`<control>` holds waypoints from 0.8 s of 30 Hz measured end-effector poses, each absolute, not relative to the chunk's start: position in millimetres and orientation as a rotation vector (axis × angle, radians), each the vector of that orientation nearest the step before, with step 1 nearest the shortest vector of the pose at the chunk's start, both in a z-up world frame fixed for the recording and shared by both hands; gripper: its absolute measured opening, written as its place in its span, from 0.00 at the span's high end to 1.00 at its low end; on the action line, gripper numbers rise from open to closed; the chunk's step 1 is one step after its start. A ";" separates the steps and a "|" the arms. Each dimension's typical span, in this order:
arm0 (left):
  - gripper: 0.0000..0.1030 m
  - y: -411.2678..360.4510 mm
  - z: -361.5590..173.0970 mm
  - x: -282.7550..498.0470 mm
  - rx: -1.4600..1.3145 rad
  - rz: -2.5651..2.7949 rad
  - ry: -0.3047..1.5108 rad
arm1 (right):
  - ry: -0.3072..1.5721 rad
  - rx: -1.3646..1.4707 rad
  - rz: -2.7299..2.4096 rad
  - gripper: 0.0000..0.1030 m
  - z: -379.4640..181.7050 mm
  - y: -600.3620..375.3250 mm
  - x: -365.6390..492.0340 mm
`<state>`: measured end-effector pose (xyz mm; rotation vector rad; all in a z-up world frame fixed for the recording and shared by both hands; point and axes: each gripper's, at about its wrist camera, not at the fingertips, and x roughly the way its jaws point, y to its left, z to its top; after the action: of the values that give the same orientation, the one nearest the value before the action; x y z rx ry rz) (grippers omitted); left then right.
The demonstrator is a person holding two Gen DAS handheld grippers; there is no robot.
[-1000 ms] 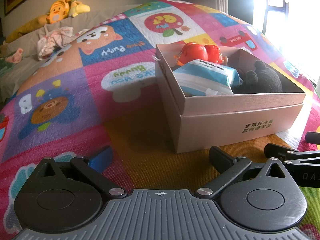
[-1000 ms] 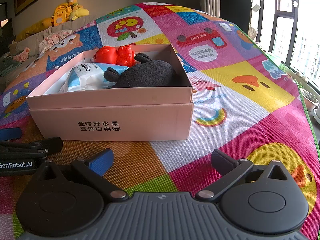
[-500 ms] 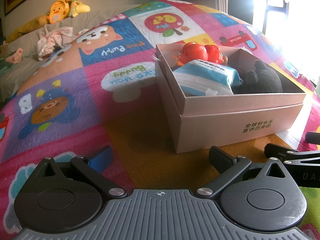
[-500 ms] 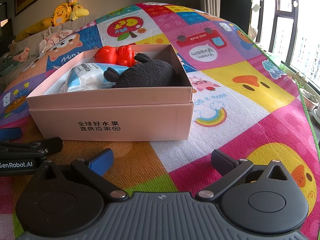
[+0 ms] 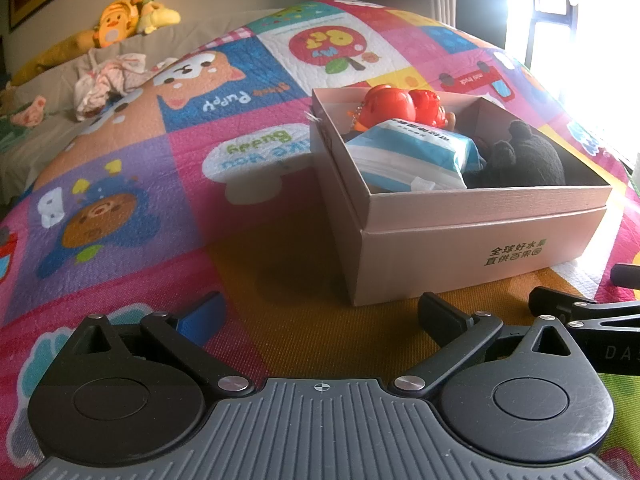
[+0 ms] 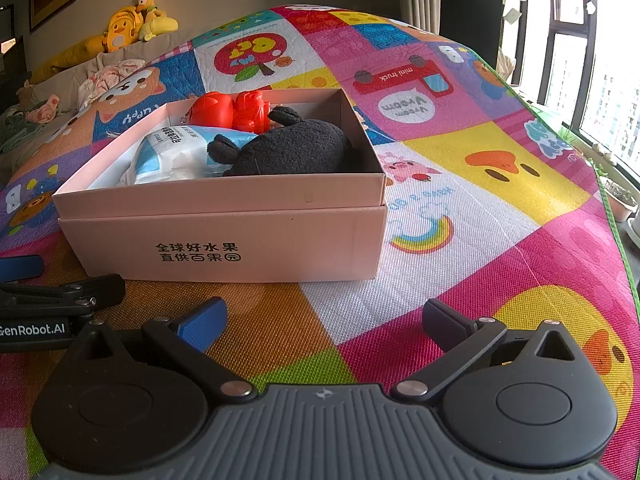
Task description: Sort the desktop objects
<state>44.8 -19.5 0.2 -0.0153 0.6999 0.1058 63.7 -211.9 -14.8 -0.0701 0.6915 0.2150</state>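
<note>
With both grippers, left (image 5: 320, 312) and right (image 6: 324, 316), wide open and empty, I judge sorting done: toys sit in box (image 6: 224, 236) ahead.

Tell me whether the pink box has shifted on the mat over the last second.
No. In the left wrist view the pink box sits at the same spot against the mat's orange patch and its "Like You Buddy" print as before.

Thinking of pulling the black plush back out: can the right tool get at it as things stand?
Probably yes. The right tool is open and empty, low in front of the box. The black plush lies uncovered on top at the box's right end; only the front wall stands between, so approach from above.
</note>
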 end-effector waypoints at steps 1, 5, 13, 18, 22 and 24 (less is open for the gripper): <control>0.00 -19.1 0.2 44.8 -0.016 0.106 0.700 | 0.691 -0.071 0.215 0.00 -14.7 -211.5 63.5; 0.00 -19.8 0.2 44.8 -0.014 0.107 0.699 | 0.691 -0.071 0.215 0.00 -14.6 -211.8 63.5; 0.00 -19.9 0.2 44.9 -0.016 0.105 0.700 | 0.692 -0.071 0.215 0.00 -14.8 -211.4 63.8; 0.00 -22.8 -0.4 44.6 -0.010 0.107 0.698 | 0.691 -0.072 0.214 0.00 -14.6 -212.0 63.1; 0.00 -20.8 0.4 43.6 -0.031 0.095 0.701 | 0.692 -0.071 0.215 0.00 -14.8 -211.6 63.4; 0.00 -22.2 1.2 43.6 -0.018 0.085 0.713 | 0.692 -0.069 0.215 0.00 -14.6 -212.4 63.5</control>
<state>43.6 -22.2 1.2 -0.0181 0.7127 0.0854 63.5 -212.4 -14.6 -0.0688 0.6917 0.2153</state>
